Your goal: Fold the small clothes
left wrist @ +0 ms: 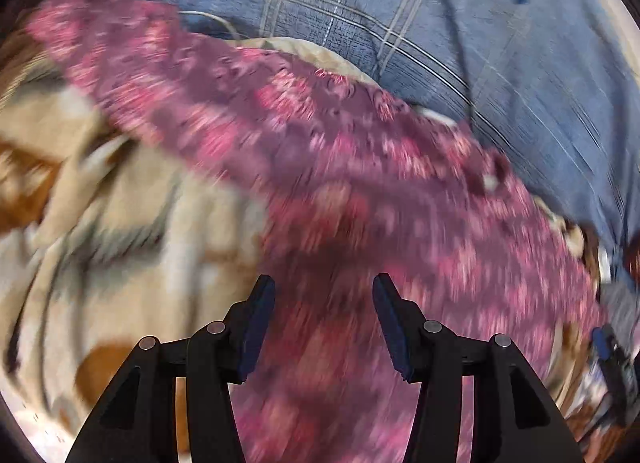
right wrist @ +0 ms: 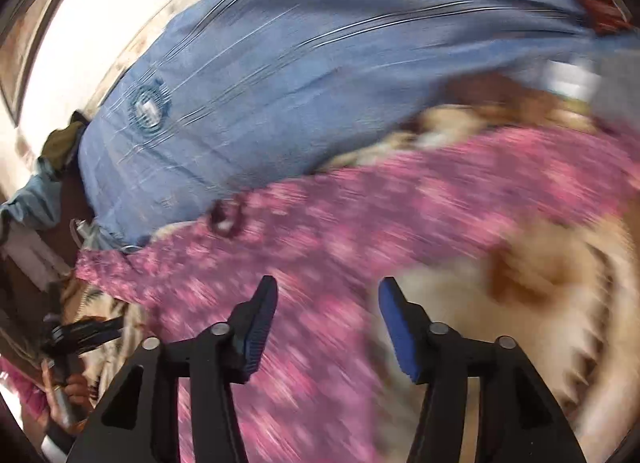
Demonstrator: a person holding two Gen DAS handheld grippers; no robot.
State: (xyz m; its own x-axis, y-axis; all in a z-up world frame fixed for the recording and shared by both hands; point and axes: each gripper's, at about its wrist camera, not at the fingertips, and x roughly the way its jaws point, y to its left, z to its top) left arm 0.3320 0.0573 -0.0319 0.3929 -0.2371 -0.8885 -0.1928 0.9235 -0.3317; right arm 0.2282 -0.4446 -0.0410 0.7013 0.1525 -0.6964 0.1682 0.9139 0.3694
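Note:
A pink and purple patterned garment (left wrist: pixel 320 167) lies spread in a long band across a beige and brown blanket (left wrist: pixel 120 223). My left gripper (left wrist: pixel 324 287) is open, its jaws apart just above the garment, holding nothing. In the right wrist view the same garment (right wrist: pixel 360 215) runs across the middle, blurred by motion. My right gripper (right wrist: pixel 328 291) is open and empty above the garment's edge, where it meets the blanket (right wrist: pixel 520 303). The left gripper (right wrist: pixel 80 335) shows small at the left edge of that view.
A blue checked cloth (left wrist: pixel 440 43) lies beyond the pink garment, also in the right wrist view (right wrist: pixel 300 63), with a round emblem (right wrist: pixel 150 107) on it. The right gripper (left wrist: pixel 612 359) shows at the right edge of the left wrist view.

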